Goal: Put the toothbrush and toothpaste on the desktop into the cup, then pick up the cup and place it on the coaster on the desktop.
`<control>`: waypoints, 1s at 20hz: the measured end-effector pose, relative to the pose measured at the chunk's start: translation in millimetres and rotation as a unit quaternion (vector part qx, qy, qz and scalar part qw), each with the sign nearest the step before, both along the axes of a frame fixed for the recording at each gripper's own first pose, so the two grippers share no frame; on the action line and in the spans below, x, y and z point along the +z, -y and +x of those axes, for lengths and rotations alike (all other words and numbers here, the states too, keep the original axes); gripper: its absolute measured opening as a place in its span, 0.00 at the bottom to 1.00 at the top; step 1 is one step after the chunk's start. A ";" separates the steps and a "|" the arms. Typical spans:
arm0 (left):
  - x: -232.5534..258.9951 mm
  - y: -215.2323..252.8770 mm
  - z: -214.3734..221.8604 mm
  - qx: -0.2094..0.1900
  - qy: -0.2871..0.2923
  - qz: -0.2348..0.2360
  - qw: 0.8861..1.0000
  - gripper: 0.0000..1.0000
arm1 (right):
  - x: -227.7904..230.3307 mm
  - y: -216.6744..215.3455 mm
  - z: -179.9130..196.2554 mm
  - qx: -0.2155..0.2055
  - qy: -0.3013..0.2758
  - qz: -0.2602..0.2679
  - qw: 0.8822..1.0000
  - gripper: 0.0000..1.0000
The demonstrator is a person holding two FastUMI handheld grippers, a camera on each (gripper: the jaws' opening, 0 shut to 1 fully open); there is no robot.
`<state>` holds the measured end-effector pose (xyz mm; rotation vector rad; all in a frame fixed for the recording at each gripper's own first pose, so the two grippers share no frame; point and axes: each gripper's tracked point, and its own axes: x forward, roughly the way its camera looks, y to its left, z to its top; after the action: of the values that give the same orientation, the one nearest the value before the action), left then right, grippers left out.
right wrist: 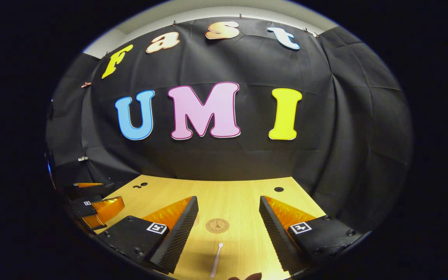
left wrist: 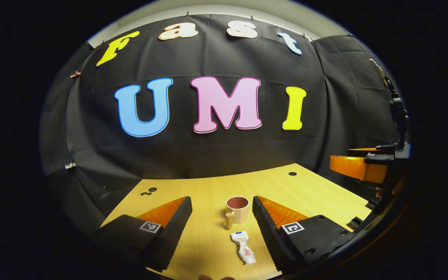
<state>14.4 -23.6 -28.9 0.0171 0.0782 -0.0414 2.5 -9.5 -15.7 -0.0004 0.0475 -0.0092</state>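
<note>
In the left gripper view a beige cup (left wrist: pixel 237 209) with a pinkish inside and a handle on its left stands upright on the wooden desktop (left wrist: pixel 208 194). A small white toothpaste tube (left wrist: pixel 244 247) lies just in front of it. My left gripper (left wrist: pixel 222 223) hangs open above the desk, the tube and cup lying ahead between its fingers. In the right gripper view a white toothbrush (right wrist: pixel 216 259) lies on the desk, and beyond it sits a round tan coaster (right wrist: pixel 217 225). My right gripper (right wrist: pixel 228 229) is open, nothing held.
The other gripper (left wrist: pixel 364 165) shows at the right edge of the left gripper view, and the other gripper (right wrist: pixel 95 208) at the left edge of the right gripper view. Small dark holes (left wrist: pixel 292 174) mark the desktop near the back. Black cloth walls close the far and side edges.
</note>
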 end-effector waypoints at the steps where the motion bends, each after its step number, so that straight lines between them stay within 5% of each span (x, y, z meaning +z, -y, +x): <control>1: -8.8 3.5 2.9 -0.003 -0.012 -0.001 1.000 0.96 | -1.4 2.9 -0.4 -0.001 -0.002 0.001 1.000 0.97; 9: -107.0 41.2 40.0 -0.025 -0.137 -0.001 0.990 0.96 | -13.2 31.8 -0.9 -0.014 -0.021 -0.008 1.000 0.97; 20: -250.3 48.4 85.6 0.013 -0.342 -0.001 0.940 0.95 | -38.6 80.6 25.7 -0.015 -0.062 -0.032 0.997 0.97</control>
<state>100.0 -71.9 -279.2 -0.0019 0.7762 -0.0186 28.1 -90.0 -54.3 -0.0652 0.1719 -0.0412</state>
